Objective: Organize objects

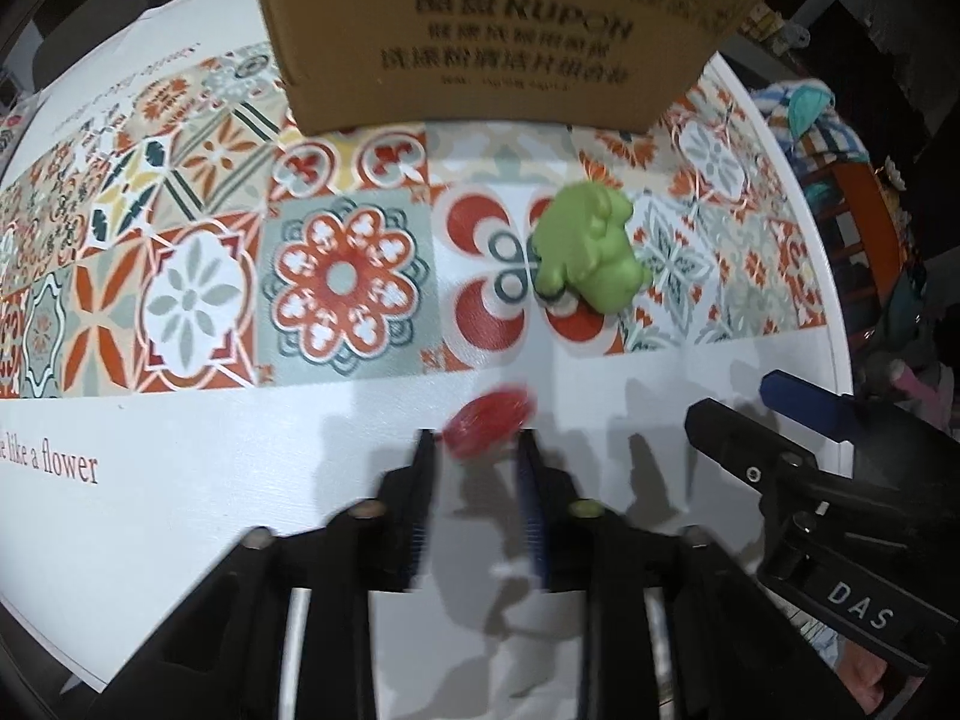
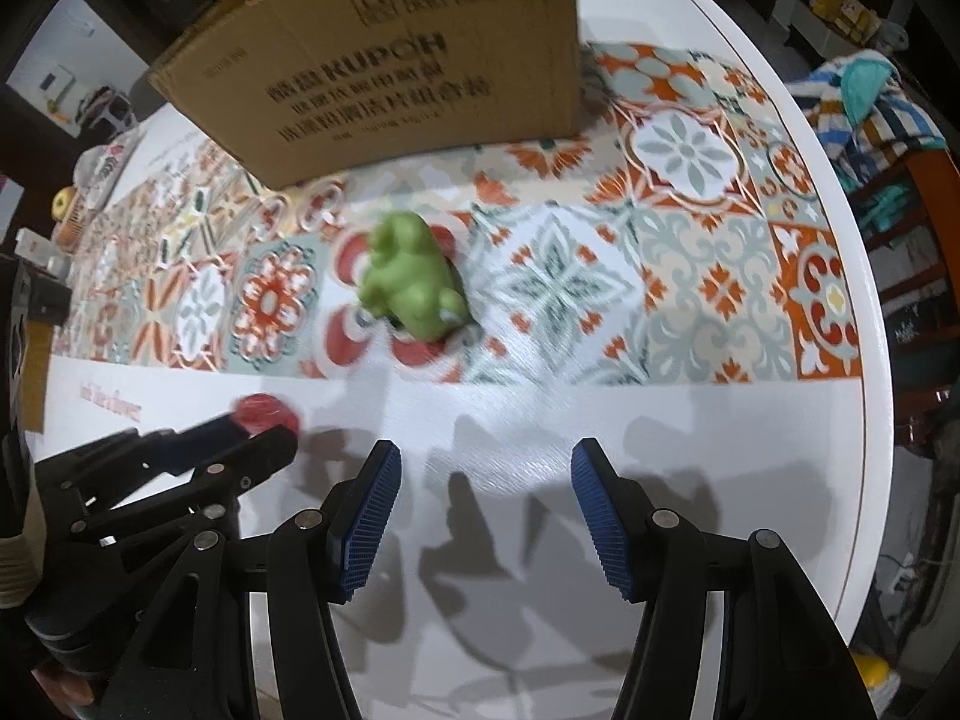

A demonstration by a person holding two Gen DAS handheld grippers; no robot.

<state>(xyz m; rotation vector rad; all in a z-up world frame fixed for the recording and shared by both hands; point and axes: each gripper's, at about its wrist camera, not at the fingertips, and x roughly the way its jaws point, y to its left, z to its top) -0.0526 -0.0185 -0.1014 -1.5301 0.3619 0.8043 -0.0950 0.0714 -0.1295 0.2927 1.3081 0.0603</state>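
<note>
Bare white table [image 2: 510, 420] lies open; green toy [image 2: 414, 282] and cardboard box [image 2: 408, 72] block beyond.

White table [image 2: 690, 420] with a tiled-pattern strip across it; green toy [image 2: 414, 282] sits mid-strip, cardboard box [image 2: 390, 72] at the far side.

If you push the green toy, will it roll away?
Probably not: the green toy looks lumpy, not round, and lies on the flat mat. It may slide or tip instead. It looks like stiff, light plastic, though blur hides details.
</note>
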